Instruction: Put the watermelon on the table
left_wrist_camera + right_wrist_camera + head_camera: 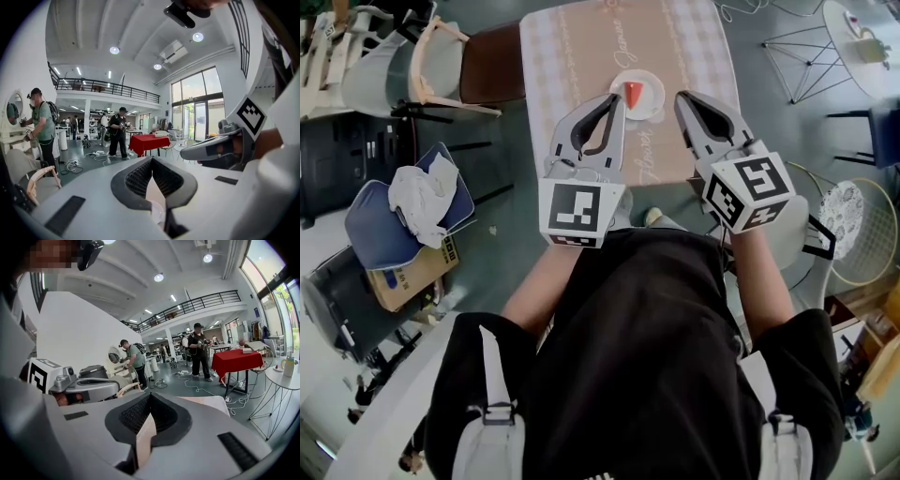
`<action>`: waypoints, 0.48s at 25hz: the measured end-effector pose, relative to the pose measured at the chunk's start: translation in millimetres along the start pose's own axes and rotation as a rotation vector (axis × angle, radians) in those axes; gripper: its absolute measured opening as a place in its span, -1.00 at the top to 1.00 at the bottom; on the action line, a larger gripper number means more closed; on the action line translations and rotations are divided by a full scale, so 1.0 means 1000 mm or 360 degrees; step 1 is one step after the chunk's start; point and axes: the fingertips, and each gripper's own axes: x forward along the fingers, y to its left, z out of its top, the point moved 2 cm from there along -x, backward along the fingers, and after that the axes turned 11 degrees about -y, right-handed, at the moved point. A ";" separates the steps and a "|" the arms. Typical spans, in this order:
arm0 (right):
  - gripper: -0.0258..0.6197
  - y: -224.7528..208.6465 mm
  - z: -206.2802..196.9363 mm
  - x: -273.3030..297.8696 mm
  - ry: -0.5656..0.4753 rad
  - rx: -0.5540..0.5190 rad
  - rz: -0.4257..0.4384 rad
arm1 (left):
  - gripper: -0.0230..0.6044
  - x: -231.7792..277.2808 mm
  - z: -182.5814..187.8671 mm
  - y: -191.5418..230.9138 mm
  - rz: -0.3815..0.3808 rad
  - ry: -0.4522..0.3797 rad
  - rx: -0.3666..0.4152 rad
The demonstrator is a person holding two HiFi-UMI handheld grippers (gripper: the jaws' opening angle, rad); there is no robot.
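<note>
The worktop (572, 47), under a pale checked cloth, lies ahead of and below both hand-held grippers, which hang over its near edge, side by side and pointing slightly down.

The left hand-held gripper (616, 105) has its jaws together with nothing between them; its own view shows the ribbed pads (140, 176) meeting at the tip. The right hand-held gripper (684, 101) is the same: jaws together, empty.

A small white plate (657, 90) sits just ahead of the left hand-held gripper's tip and to the left of the right one's. The watermelon (634, 93), a small red wedge, lies on that plate, close to the left tip and apart from both grippers.

The wedge is already up on the worktop, though on the plate and not on the cloth. If it is to be lifted off, the left hand-held gripper looks better placed. It would need to part its jaws first, come down over the wedge's flat sides, close gently so the soft flesh does not crush, and lift straight up so the plate stays put.
</note>
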 end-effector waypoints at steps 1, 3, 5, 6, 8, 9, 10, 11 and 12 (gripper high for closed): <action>0.88 0.000 0.000 -0.009 -0.0008 -0.0005 0.0006 | 0.89 -0.004 0.002 -0.007 0.0010 -0.0007 0.0002; 0.88 -0.002 0.000 -0.026 -0.0021 -0.0016 0.0016 | 0.89 -0.011 0.006 -0.021 0.0026 -0.0021 0.0001; 0.88 -0.003 0.001 -0.039 -0.0036 -0.0025 0.0020 | 0.89 -0.017 0.008 -0.033 0.0038 -0.0032 0.0012; 0.88 -0.004 0.002 -0.045 -0.0043 -0.0025 0.0021 | 0.89 -0.020 0.008 -0.038 0.0043 -0.0033 0.0018; 0.88 -0.003 0.001 -0.057 -0.0055 -0.0019 0.0026 | 0.89 -0.029 0.008 -0.048 0.0054 -0.0033 0.0025; 0.88 -0.001 -0.001 -0.063 -0.0060 -0.0016 0.0030 | 0.89 -0.034 0.008 -0.053 0.0060 -0.0034 0.0029; 0.88 0.001 -0.002 -0.069 -0.0065 -0.0015 0.0034 | 0.89 -0.039 0.009 -0.058 0.0066 -0.0036 0.0034; 0.88 0.003 -0.003 -0.075 -0.0072 -0.0015 0.0038 | 0.89 -0.044 0.010 -0.063 0.0072 -0.0040 0.0040; 0.88 0.005 -0.004 -0.081 -0.0078 -0.0018 0.0042 | 0.89 -0.048 0.011 -0.067 0.0079 -0.0045 0.0046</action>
